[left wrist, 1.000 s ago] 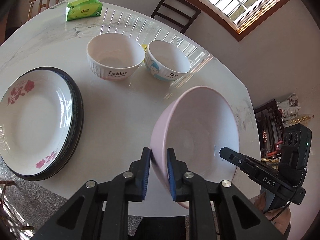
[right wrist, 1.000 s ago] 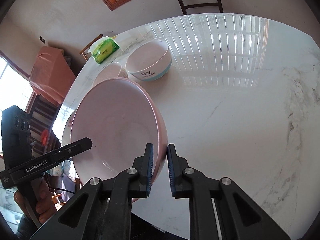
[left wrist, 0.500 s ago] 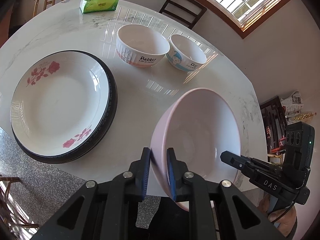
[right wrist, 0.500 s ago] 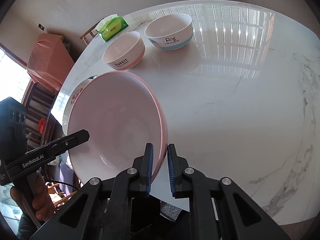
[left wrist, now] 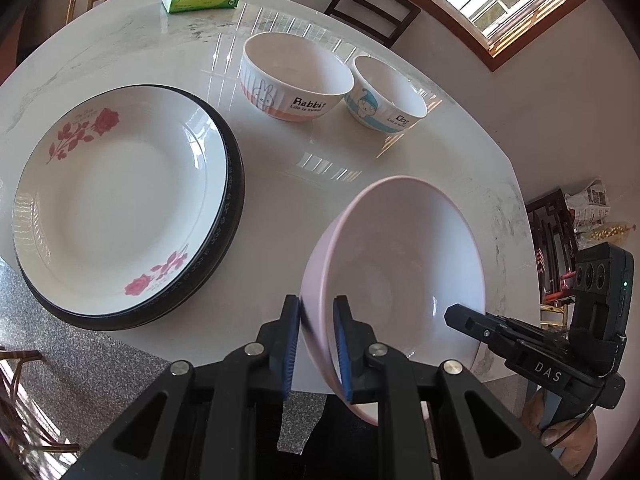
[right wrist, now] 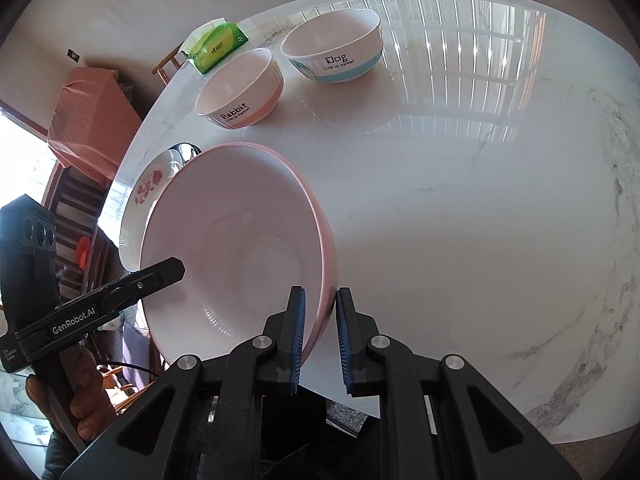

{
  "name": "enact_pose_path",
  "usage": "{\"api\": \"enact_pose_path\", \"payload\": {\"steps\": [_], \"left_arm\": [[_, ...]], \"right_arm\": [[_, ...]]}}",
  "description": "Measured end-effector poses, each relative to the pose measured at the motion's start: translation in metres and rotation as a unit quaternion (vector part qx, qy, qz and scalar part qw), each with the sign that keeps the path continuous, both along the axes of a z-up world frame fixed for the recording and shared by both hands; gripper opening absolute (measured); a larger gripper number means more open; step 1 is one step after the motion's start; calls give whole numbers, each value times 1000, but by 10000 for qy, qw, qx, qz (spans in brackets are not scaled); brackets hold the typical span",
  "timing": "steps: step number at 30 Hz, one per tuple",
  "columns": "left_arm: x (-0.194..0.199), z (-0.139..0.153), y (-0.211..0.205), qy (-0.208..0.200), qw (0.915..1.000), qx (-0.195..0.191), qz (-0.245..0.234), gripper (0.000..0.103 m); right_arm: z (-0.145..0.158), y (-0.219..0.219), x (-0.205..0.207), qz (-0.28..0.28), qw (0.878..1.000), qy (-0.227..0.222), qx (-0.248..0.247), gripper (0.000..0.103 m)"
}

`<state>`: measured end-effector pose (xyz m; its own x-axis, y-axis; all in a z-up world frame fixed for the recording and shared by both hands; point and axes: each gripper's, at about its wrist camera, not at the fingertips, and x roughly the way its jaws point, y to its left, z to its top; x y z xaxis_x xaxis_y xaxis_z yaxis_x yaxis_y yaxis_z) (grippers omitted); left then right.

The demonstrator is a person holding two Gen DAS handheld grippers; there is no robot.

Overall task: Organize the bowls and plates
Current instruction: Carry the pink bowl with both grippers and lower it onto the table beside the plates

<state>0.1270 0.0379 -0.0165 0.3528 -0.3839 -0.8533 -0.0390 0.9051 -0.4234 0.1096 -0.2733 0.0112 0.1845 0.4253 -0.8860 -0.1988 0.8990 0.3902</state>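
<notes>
Flanking pink bowl (left wrist: 404, 264), stacked plates (left wrist: 120, 208), two bowls (left wrist: 296, 76)

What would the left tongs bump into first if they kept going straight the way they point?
Probably the bare white tabletop. The left tongs, clamped on the big pink bowl, aim between the rose plate and the Rabbit bowl. Depth is hard to judge, so this is a guess.

A pale pink bowl (left wrist: 400, 264) sits between blue pads (left wrist: 343, 354). Beyond the gripper, a white plate (left wrist: 120, 208) with red roses tops a black one (left wrist: 230, 216).
</notes>
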Motion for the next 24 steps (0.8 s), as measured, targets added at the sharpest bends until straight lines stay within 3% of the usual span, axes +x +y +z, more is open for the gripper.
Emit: {"api": "enact_pose_path", "payload": {"steps": [6,13,17,19,21,24], "left_arm": [[-1,-1,-3,-246,9993,249,-87,21],[-6,6,-12,-875,9927,793,-228,25],[-10,11,-18,-1224,9831,1340,-224,43],[-12,13,-19,-1386,9774,1585,-208,45],[-14,15,-19,-1404,9733,1809,-157,66],[-16,20,-19,-1499,9680,2006,-166,69]], "right_arm": [[-1,2,0,33,10000,-58,56,17],[5,2,-3,75,9994,-285,182,22],[16,1,-7,87,9980,-617,88,22],[21,0,-9,92,9969,-771,80,22],[26,-2,-9,70,9959,-894,106,22],[32,-5,-9,44,9943,-1060,145,24]]}}
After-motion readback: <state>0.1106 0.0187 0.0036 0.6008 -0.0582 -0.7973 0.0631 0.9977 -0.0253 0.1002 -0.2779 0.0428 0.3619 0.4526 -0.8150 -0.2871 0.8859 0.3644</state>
